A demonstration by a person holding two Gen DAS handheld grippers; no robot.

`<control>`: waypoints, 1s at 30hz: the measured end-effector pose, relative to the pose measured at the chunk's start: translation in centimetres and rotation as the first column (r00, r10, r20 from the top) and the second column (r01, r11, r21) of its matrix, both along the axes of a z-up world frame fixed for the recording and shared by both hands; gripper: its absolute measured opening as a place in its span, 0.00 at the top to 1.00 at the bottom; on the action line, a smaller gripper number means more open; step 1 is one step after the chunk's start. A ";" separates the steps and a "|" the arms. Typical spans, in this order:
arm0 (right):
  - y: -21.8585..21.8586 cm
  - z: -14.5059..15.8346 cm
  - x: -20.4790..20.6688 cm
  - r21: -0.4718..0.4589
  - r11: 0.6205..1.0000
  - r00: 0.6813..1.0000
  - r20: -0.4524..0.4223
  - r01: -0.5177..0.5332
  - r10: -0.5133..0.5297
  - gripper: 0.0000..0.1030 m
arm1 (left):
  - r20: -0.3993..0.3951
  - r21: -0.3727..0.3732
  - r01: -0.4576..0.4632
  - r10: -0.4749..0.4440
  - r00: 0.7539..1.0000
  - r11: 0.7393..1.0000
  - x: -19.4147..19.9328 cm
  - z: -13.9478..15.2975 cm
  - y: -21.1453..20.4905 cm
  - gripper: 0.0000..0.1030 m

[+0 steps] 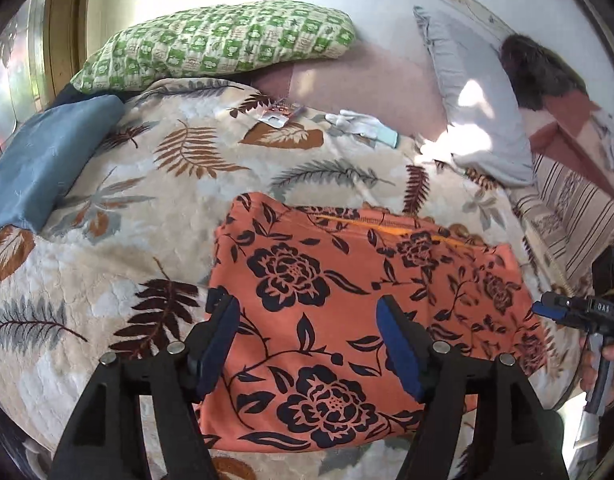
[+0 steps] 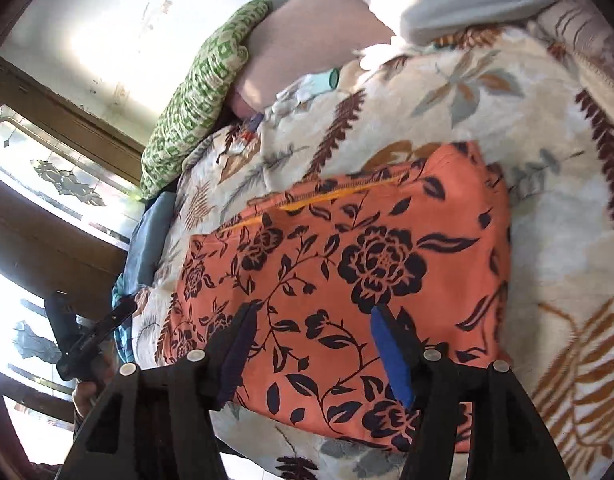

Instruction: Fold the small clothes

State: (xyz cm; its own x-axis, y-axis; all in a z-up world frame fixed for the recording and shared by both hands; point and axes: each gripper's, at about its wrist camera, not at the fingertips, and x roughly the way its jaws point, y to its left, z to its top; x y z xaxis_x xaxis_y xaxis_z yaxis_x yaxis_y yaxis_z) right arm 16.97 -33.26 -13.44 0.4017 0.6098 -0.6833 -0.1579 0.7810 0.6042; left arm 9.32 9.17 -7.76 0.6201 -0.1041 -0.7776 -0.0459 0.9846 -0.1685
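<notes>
Left wrist view, left to right: blue cloth [image 1: 47,164] at left edge, green checked pillow [image 1: 215,44] upper centre, leaf-print bedspread [image 1: 119,248] across frame. Orange floral garment [image 1: 347,292] lies folded flat on bedspread, lower centre; long axis runs left-right, yellow-trimmed edge facing frame top. Left gripper [image 1: 309,344] fingers wide apart above garment, nothing between pads. Right gripper [image 1: 579,312] at right edge, hand [image 1: 611,368] on its handle. Right wrist view: right gripper [image 2: 315,354] fingers wide apart over garment's near edge, empty.
</notes>
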 end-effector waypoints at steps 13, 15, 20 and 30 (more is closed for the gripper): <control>5.3 0.9 4.2 0.114 0.993 0.999 -0.043 -0.008 0.013 0.35 | -0.120 0.231 -0.058 0.088 0.989 0.971 1.6 -5.2 -2.4 0.20; 9.6 -0.1 5.8 0.231 0.967 0.989 -0.076 -0.106 0.127 0.34 | -0.193 0.219 -0.069 0.113 0.975 0.973 2.0 -7.3 -1.8 0.18; 16.9 -7.9 11.8 0.225 0.969 0.957 -0.247 -0.097 0.153 0.34 | -0.175 0.189 -0.081 0.115 0.978 0.979 1.8 -6.7 -1.3 0.18; 12.4 -7.2 13.0 0.238 0.967 0.982 -0.185 0.093 -0.049 0.37 | -0.175 0.140 -0.040 0.064 0.982 0.989 2.3 -6.3 -2.8 0.18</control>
State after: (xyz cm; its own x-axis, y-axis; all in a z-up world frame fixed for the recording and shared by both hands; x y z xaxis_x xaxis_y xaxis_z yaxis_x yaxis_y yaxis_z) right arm 29.94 -20.88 -20.67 0.3371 0.7408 -0.5810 0.0189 0.6117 0.7909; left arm 11.65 6.41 -14.01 0.4713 0.0384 -0.8811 -0.1150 0.9932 -0.0182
